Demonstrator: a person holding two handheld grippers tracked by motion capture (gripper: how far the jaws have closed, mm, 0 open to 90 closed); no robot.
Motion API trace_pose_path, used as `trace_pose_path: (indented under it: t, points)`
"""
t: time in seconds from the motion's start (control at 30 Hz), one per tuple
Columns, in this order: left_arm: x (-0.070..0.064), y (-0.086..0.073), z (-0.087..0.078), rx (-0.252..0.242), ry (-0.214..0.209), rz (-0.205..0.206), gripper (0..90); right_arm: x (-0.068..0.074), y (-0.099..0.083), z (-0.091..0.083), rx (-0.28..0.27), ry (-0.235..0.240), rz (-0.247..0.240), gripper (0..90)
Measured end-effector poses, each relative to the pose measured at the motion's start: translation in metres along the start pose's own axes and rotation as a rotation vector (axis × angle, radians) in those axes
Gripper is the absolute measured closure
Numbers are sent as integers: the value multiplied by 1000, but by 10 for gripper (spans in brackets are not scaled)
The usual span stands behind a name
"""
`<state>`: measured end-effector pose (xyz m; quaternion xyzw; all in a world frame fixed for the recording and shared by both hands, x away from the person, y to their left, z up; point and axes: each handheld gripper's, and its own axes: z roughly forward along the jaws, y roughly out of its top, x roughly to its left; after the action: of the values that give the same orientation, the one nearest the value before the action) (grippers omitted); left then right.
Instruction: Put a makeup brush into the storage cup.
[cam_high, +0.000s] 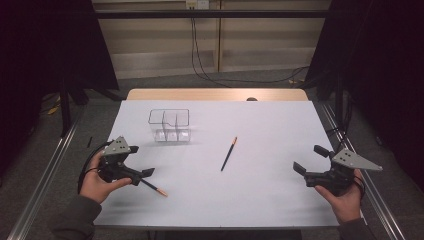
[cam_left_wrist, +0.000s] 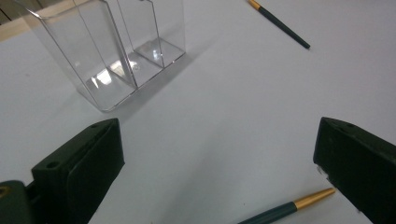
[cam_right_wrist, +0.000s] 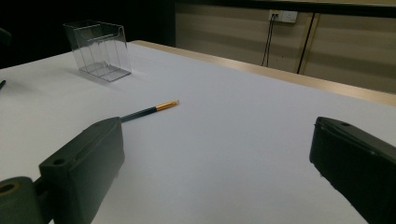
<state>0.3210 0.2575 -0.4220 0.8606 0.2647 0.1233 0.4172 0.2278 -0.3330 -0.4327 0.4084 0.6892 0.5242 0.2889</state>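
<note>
A clear organizer stands at 11 o'clock on the white table. One pen lies at center; a second pen rests at 8 o'clock, just below the left gripper, jaws spread. At 4 o'clock, the right gripper is likewise released.

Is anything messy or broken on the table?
Nothing looks broken or spilled. The clear holder stands upright and empty, while two pens lie loose on the white table: one near the middle, one by the left gripper. Both grippers, left and right, are open and hold nothing.
</note>
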Motion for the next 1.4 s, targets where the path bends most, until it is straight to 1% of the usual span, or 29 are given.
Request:
trace_pose_path:
  t: [0.07, 0.1, 0.13, 0.2, 0.23, 0.27, 0.3, 0.33, 0.4, 0.47, 0.5, 0.53, 0.67, 0.77, 0.8, 1.0, 1.07, 1.1, 1.17, 1.2, 1.27, 1.3, 1.4]
  points:
    - [2, 1, 0, 30, -1, 15, 13, 0, 0, 0, 0, -5, 3, 27]
    - [1, 1, 1, 37, -7, 8, 13, 0, 0, 0, 0, -7, 3, 27]
    - [1, 1, 0, 52, 1, 13, 13, 0, 0, -1, 0, -8, 4, 27]
    - [3, 2, 1, 67, -12, 25, 13, 0, 0, -1, 0, -7, 7, 27]
    - [4, 2, 2, 67, -19, 27, 13, -1, 0, -1, -2, -8, 3, 27]
    - [4, 3, 2, 85, -20, 33, 13, -1, 0, -2, 1, -6, 4, 27]
    - [4, 3, 3, 98, -33, 32, 13, -1, -1, -2, 0, -6, 6, 27]
    - [4, 3, 3, 110, -42, 40, 13, -1, -1, -2, -1, -6, 13, 27]
    - [4, 4, 4, 140, -42, 50, 13, -1, -1, -2, 2, -10, 9, 27]
    - [5, 5, 4, 159, -44, 61, 13, -1, 0, -3, 1, -13, 10, 27]
    - [5, 6, 5, 165, -47, 59, 13, -2, 0, -3, -1, -13, 3, 27]
    - [5, 6, 5, 172, -48, 67, 13, -2, -1, -3, 0, -14, 4, 27]
    - [4, 7, 7, 201, -60, 76, 13, -2, -1, -4, -1, -14, 17, 27]
    - [6, 6, 9, 243, -67, 110, 13, -3, -1, -4, 1, -10, 12, 27]
    - [5, 6, 10, 242, -67, 110, 13, -3, -1, -4, 0, -10, 11, 27]
    - [4, 6, 15, 315, -98, 145, 13, -4, -1, -5, -1, -15, 9, 27]
    - [4, 6, 16, 332, -91, 153, 13, -4, -1, -5, -1, -11, 12, 27]
    - [4, 7, 17, 342, -99, 161, 11, -4, -1, -5, 0, -13, 13, 27]
    - [4, 6, 17, 350, -100, 158, 9, -4, -1, -5, -2, -11, 11, 27]
    - [4, 6, 17, 359, -106, 159, 9, -4, -1, -5, -3, -10, 11, 27]
    - [4, 6, 19, 380, -103, 163, 7, -4, -1, -5, 0, -12, 10, 27]
    - [3, 7, 19, 399, -102, 173, 7, -4, -1, -5, 0, -12, 10, 27]
    - [2, 6, 19, 425, -119, 195, 7, -4, -1, -5, 1, -12, 9, 27]
